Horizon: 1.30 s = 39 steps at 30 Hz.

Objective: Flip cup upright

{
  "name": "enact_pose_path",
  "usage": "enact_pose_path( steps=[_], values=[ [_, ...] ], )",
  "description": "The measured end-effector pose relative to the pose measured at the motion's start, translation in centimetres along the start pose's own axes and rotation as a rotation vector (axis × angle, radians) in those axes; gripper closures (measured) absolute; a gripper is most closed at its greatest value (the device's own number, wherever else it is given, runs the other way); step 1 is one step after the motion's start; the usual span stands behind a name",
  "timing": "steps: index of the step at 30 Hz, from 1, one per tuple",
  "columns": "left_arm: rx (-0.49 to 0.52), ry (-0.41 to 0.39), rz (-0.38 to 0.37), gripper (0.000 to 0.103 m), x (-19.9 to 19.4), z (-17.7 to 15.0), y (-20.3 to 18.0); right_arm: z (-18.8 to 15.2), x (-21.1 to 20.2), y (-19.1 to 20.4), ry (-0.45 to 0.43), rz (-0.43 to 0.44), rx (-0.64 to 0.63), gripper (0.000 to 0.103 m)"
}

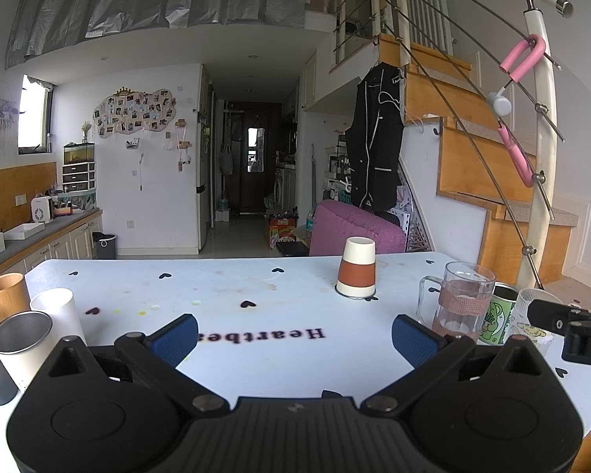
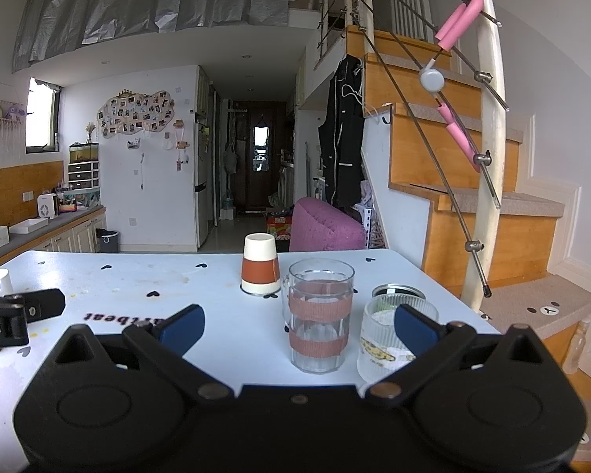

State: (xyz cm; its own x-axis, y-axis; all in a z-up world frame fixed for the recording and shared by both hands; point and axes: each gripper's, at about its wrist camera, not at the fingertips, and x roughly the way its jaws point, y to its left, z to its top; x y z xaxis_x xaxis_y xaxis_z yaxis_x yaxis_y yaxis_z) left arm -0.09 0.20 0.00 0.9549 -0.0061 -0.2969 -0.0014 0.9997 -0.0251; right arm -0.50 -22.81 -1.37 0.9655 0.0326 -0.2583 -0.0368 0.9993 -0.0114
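A white paper cup with a brown sleeve (image 1: 356, 269) stands upside down, mouth on the table, near the far edge; it also shows in the right wrist view (image 2: 260, 265). My left gripper (image 1: 295, 339) is open and empty, low over the near part of the white table (image 1: 216, 283), well short of the cup. My right gripper (image 2: 299, 325) is open and empty, with a glass mug (image 2: 320, 315) standing between its fingers' line of sight and the cup beyond it to the left.
Glass mug with tape bands (image 1: 459, 301), a green printed can (image 1: 498, 315) and a ribbed glass (image 2: 390, 339) stand at the right. A wooden cup (image 1: 6, 295), white cup (image 1: 57, 315) and steel tumbler (image 1: 23, 343) stand at the left. Stairs rise at the right.
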Motion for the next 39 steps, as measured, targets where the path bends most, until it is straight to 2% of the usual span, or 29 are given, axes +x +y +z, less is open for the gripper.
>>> enact_pose_path(
  steps=[9,15,21,28,32,39],
  values=[
    [-0.018,0.006,-0.031,0.000,0.4,-0.8,-0.2,-0.1,-0.3,0.2,-0.001,0.000,0.000,0.000],
    [0.010,0.005,-0.038,0.000,3.0,-0.5,-0.8,-0.5,-0.3,-0.4,0.008,0.013,0.012,0.000],
    [0.012,0.012,-0.054,0.000,8.9,1.9,-1.4,-1.2,0.5,-1.5,0.020,0.023,0.010,0.000],
    [0.033,0.069,-0.104,0.000,16.9,4.2,-3.9,-1.7,1.5,-2.6,0.020,0.023,0.022,0.000],
    [0.055,0.071,-0.091,0.000,21.1,4.6,-5.7,-2.0,2.3,-3.5,0.017,0.045,0.055,0.000],
    [0.076,0.043,-0.102,0.004,29.0,4.9,-8.1,-2.6,3.8,-4.0,0.011,0.067,0.034,0.000]
  ],
)
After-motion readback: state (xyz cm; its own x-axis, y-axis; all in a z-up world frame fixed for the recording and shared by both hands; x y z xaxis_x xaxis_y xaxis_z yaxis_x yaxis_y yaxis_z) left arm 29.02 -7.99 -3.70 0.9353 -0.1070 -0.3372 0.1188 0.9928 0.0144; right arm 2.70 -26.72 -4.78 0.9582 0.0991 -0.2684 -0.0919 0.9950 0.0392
